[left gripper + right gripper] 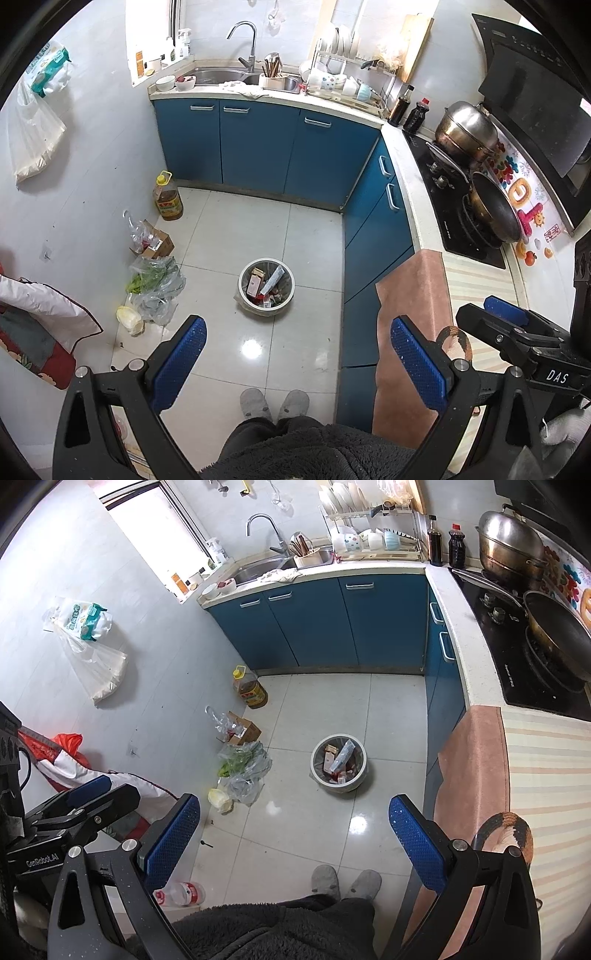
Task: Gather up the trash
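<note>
— Since the round white waste bin (266, 287) with its thin liner sits mid-floor at frame centre, where would you take it?
— By the rim; it looks light and stiff, though the liner is probably slippery. Cartons inside are loose.
— And the grippers?
— Left gripper (297, 360) and right gripper (293, 836) hang high above the floor, jaws spread, empty.
</note>
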A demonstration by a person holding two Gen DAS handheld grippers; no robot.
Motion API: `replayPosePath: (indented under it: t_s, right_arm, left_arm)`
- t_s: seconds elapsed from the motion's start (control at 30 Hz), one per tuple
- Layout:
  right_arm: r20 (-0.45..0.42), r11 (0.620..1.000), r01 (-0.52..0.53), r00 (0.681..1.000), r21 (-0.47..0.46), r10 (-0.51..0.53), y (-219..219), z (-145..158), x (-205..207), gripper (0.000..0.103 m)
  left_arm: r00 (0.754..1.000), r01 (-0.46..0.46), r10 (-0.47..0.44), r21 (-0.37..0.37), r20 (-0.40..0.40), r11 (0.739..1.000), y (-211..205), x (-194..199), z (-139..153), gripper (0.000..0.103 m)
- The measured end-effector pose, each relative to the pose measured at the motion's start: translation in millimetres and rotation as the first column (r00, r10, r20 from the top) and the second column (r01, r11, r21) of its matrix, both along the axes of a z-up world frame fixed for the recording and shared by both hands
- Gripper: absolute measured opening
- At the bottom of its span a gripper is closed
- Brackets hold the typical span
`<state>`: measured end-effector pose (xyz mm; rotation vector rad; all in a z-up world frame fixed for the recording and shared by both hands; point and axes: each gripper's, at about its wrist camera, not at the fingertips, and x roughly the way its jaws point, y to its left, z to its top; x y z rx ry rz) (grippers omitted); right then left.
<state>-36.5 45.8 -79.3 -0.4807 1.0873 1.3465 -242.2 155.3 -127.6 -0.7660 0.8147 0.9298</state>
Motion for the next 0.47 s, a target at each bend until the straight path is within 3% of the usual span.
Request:
replayPosePath:
  t_s: [0.47]
  right_arm:
    - [-0.001,1.0,0.001,1.0,-0.001,-0.001,0.2,0.5,1.5,0.103]
  left_arm:
    - [1.0,-0.001,0.001,0.013,-0.004,1.0,-1.3,3.6,2.6,0.102]
